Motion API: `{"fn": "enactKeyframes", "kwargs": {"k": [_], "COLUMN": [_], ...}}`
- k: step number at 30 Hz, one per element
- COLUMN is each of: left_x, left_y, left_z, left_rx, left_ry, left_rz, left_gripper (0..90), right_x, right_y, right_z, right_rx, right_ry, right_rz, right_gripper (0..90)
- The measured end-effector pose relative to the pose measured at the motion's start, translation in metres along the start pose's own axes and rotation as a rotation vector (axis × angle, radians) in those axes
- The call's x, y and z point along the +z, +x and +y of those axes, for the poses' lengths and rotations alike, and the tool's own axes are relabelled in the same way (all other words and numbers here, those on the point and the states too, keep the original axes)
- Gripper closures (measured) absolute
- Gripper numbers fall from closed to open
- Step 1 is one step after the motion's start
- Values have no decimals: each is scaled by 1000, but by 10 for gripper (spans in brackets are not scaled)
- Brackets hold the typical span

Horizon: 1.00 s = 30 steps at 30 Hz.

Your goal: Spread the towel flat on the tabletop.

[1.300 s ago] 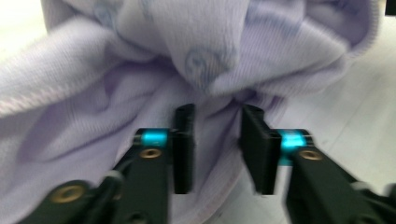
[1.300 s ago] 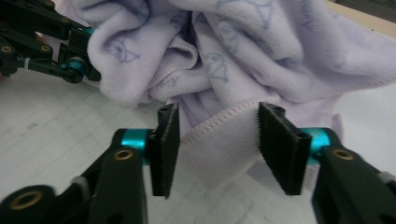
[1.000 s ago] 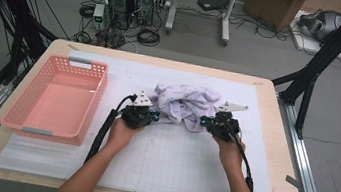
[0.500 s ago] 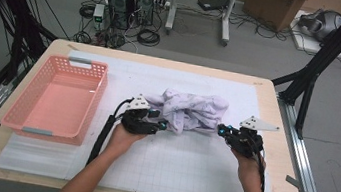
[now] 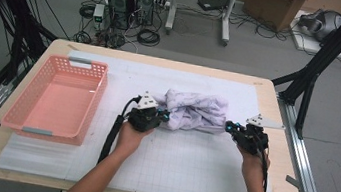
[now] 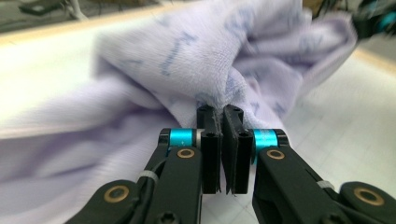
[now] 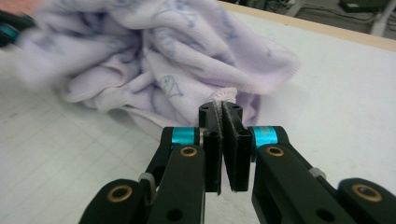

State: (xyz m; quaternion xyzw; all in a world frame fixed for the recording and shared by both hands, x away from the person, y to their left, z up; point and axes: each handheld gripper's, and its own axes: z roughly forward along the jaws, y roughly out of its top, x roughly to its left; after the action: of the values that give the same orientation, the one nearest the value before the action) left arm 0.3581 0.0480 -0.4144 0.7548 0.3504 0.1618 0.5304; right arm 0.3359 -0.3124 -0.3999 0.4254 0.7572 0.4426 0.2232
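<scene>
A crumpled lilac towel [image 5: 195, 111] lies mid-desk, right of a pink basket [image 5: 57, 98]. The left tool [image 5: 161, 117], its jaws just closing, and right tool [image 5: 229, 128] each pinch an opposite towel edge.

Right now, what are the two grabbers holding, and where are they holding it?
Both hold the lilac towel: the left gripper pinches a fold at its left end, the right gripper its hemmed edge at the right end.
</scene>
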Motion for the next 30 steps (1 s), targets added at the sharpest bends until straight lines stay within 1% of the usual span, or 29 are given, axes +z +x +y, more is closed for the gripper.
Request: {"fn": "enactKeyframes", "kwargs": {"k": [2,3,4,5,8,10,11,15,16,17,18,19,20,21,22,23,25,26,27,28,29,30], "left_x": [-12,-18,-24,-30,-47,-56,-59,-69,-69,-70,-69,-67,-65,-62,-60,-57,-49,-45,-40,-35,-30,-25], "left_y": [7,10,13,15,20,22,23,26,27,28,28,28,26,25,23,19,13,10,7,4,2,0], "left_z": [3,4,4,4,4,2,1,-7,-9,-12,-14,-16,-17,-18,-18,-18,-19,-20,-21,-22,-24,-25], "left_rx": [-9,-6,-13,-24,-20,-14,-12,-11,-12,-14,-10,-9,-20,-27,-24,-15,4,14,21,27,33,41], "left_ry": [-15,-18,-26,-33,-52,-51,-47,-38,-35,-32,-30,-23,-19,-6,2,5,31,47,63,82,101,113], "left_rz": [3,6,10,5,-1,-8,-4,1,3,1,-5,-10,-22,-40,-54,-59,-72,-77,-78,-77,-63,-52], "left_gripper": [860,860,860,860,861,861,861,861,861,860,857,841,778,669,600,555,482,461,448,436,421,410], "right_x": [-3,-6,-9,-12,-23,-28,-29,-29,-28,-28,-29,-29,-30,-31,-33,-34,-34,-32,-29,-25,-20,-14], "right_y": [-4,-6,-8,-9,-13,-17,-20,-32,-33,-32,-29,-25,-22,-18,-13,-9,1,6,11,17,22,27], "right_z": [0,-1,-1,-1,-5,-8,-11,-18,-19,-20,-20,-20,-19,-18,-17,-16,-16,-16,-17,-19,-21,-24], "right_rx": [10,25,27,32,25,18,29,45,44,31,24,18,17,17,13,3,2,-5,-19,-24,-43,-51], "right_ry": [-5,-7,-12,-16,-15,-3,7,37,48,54,51,49,38,19,5,-15,-39,-33,-26,-15,-3,13], "right_rz": [-16,-21,-27,-31,-51,-71,-78,-122,-129,-134,-131,-125,-115,-102,-90,-75,-18,10,44,64,70,83], "right_gripper": [873,874,874,874,874,874,874,873,873,866,844,774,690,662,627,602,549,521,471,404,387,389]}}
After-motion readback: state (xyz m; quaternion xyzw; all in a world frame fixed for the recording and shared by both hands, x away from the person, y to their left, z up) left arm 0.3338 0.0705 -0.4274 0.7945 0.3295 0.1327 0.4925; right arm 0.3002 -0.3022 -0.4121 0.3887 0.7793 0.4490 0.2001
